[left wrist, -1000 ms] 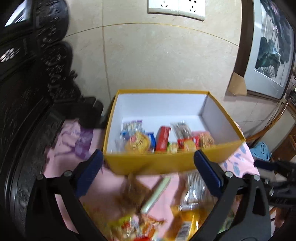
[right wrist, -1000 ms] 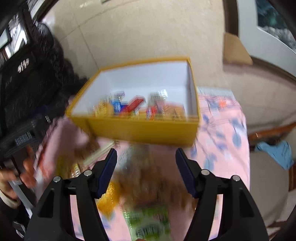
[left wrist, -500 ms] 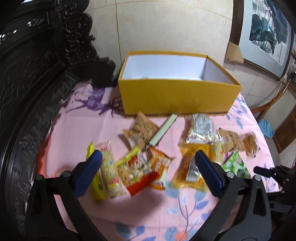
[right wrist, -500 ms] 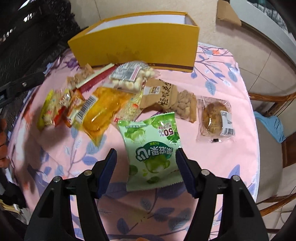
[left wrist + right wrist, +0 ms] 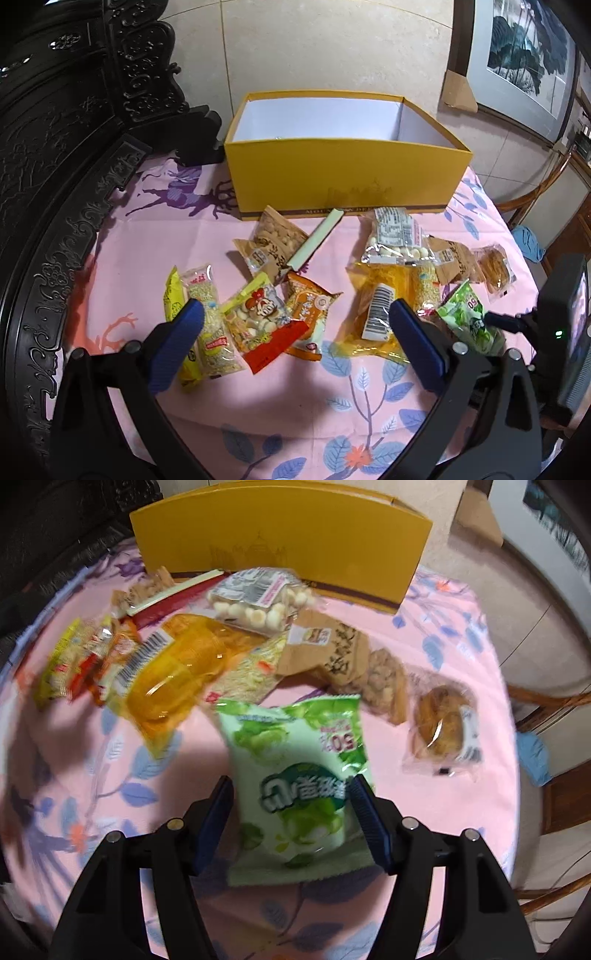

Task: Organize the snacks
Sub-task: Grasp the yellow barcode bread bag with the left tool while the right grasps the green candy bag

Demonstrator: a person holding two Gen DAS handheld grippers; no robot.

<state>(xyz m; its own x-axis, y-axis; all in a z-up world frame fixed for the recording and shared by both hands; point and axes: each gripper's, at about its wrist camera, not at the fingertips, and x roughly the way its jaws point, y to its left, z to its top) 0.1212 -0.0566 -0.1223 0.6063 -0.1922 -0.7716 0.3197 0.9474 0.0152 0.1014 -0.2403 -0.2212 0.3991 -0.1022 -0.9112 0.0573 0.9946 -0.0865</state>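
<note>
Right tool [image 5: 291,805]: unclenched, straddling green packet [image 5: 295,771]. Left tool [image 5: 295,345]: unclenched, empty. Advice: clench at packet's middle, lift clear, carry to far yellow box [image 5: 343,177].

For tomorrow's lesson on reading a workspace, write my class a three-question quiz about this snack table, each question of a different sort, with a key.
1. True or false: the green snack bag lies between the open fingers of the right tool.
2. Which wrapped snack lies furthest towards the right edge of the pink tablecloth in the right wrist view?
A. the clear-wrapped pastry
B. the orange packet
C. the bag of white balls
3. Fill in: the yellow box stands at the far side of the cloth with its top ____.

Key: 1 true; 2 A; 3 open.
</note>
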